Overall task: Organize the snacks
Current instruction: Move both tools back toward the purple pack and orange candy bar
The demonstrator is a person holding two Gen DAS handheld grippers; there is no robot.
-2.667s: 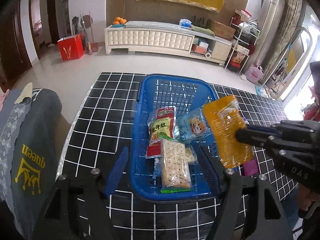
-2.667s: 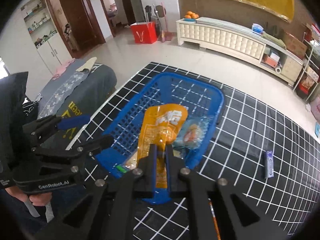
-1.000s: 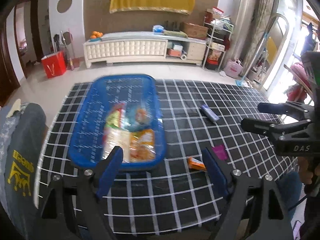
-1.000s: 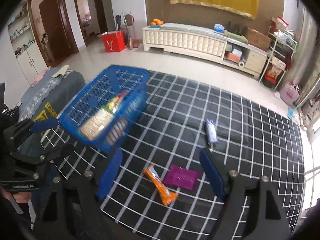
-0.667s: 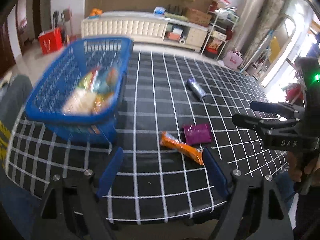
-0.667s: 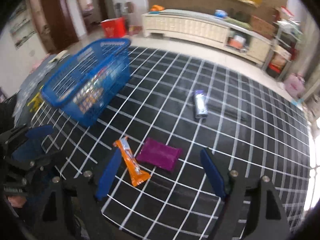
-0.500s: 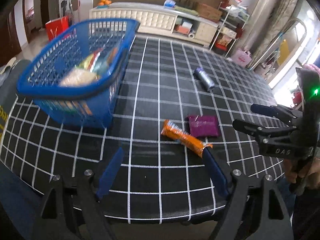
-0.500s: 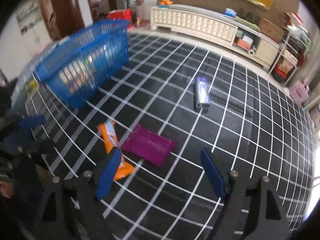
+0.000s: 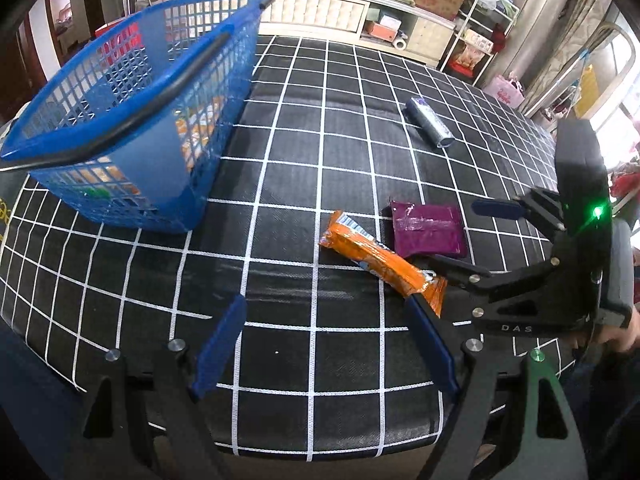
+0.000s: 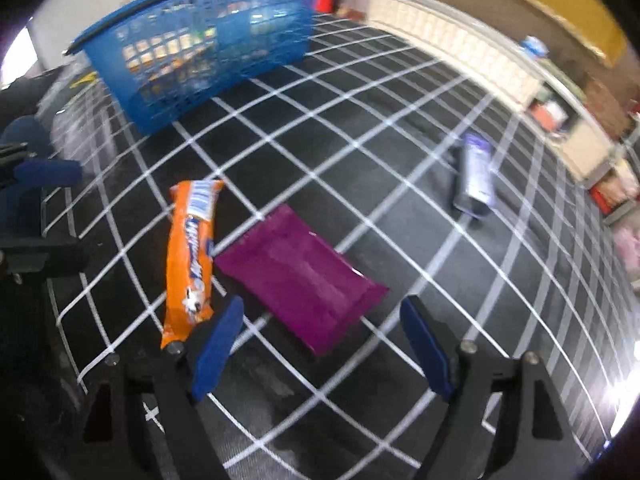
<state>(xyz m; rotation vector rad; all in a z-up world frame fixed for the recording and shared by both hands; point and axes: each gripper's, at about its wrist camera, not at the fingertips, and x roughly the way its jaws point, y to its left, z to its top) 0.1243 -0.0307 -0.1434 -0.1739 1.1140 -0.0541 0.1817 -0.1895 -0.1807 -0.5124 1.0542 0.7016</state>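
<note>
A blue mesh basket (image 9: pixel 160 172) with several snack packs inside stands at the table's left. To its right lie an orange snack bar (image 9: pixel 380 264), a purple packet (image 9: pixel 428 230) and, farther back, a silver-purple tube (image 9: pixel 430 126). My left gripper (image 9: pixel 326 312) is open and empty, low over the cloth just short of the orange bar. My right gripper (image 10: pixel 322 312) is open too, and its fingers straddle the near corner of the purple packet (image 10: pixel 300 276). The orange bar (image 10: pixel 192 252) lies just left of it, the tube (image 10: pixel 476 172) beyond, the basket (image 10: pixel 168 116) at the far left.
The table wears a black cloth with a white grid (image 9: pixel 320 160). Its near edge runs under my left gripper. A dark cushioned seat sits at the far left. A white cabinet (image 9: pixel 320 4) and shelves stand across the room.
My right gripper let go of the yellow-orange bag into the basket and opened. Both grippers then swung right and dropped low toward the loose snacks on the cloth.
</note>
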